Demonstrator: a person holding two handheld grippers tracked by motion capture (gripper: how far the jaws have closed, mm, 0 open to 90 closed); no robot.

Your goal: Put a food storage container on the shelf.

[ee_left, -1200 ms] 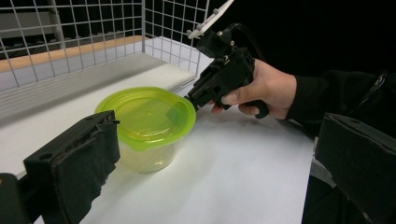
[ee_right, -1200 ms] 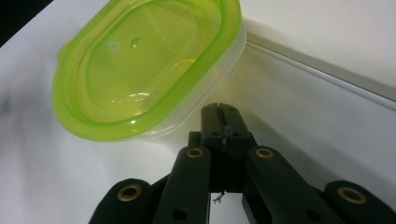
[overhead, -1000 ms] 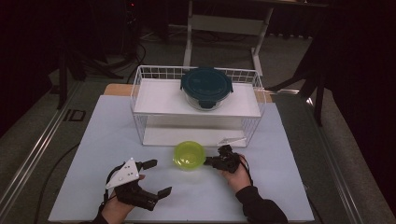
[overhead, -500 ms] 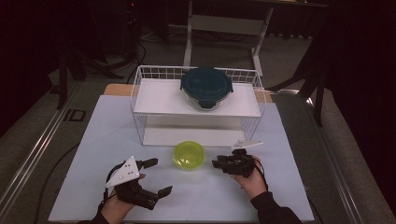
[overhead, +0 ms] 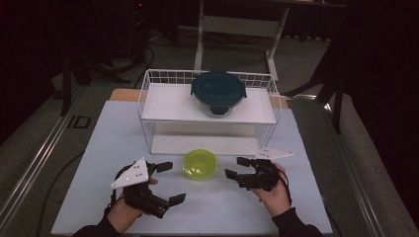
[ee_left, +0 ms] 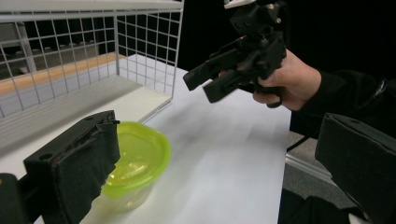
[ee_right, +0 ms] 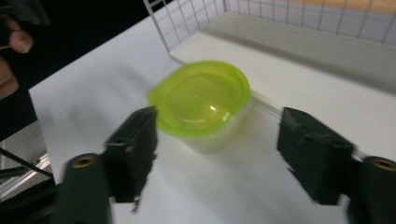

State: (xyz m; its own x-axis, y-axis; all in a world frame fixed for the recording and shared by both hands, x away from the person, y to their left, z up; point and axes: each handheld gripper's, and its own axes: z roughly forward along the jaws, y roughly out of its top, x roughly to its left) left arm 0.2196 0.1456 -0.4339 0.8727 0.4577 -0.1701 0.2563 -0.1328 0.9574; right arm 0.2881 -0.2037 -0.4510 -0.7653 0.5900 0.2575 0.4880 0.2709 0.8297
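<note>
We are working at a white table (overhead: 99, 148), and toward its far side a white wire rack (overhead: 148, 94) is standing, with a dark teal lidded container (overhead: 218, 91) sitting on its upper shelf, right of centre. Nearer to us, our two grippers are flanking the small container with a yellow-green lid (overhead: 200, 164), which is resting upright on the table just in front of the rack's near edge, touched by neither gripper. Our left gripper (overhead: 168, 182) is hovering at the near left with its jaws spread wide and nothing between them; in the left gripper view the container is sitting just beyond one jaw. Our right gripper (overhead: 237, 167) is held just right of the container, pointing left at it; its jaws have just been opening and are now standing well apart, and in the right gripper view the container is lying clear beyond them, apart from both pads.
</note>
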